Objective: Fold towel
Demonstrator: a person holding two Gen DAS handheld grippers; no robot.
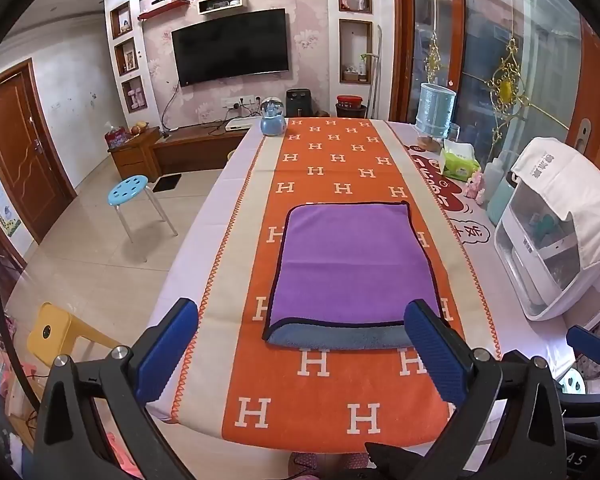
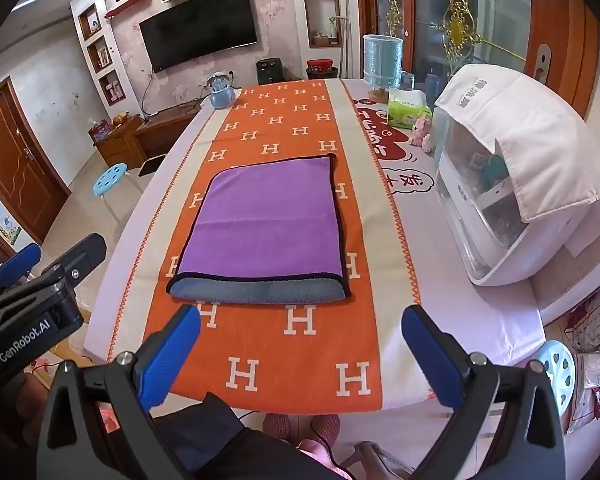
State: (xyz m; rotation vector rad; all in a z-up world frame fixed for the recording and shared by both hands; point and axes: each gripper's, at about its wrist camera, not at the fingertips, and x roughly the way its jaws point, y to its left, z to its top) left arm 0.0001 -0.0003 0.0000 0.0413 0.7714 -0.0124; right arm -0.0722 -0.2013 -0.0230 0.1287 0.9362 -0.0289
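Purple towel (image 1: pixel 352 268) lies flat on the orange runner (image 1: pixel 328 396) in the middle of the bench (image 1: pixel 216 216), already doubled once by the look of it: a grey-blue underlayer shows along its near edge. Its long axis runs away from the person, along the runner, with the dark-bound open edges near and to the right. Both tools hang back above the near end of the bench, well apart from the cloth. The left hand-held gripper (image 1: pixel 300 344) is spread wide and holds nothing; the right hand-held gripper (image 2: pixel 300 344) likewise. I judge the work is between folds. The next move probably calls for pinching the two near corners and carrying them to the far edge.
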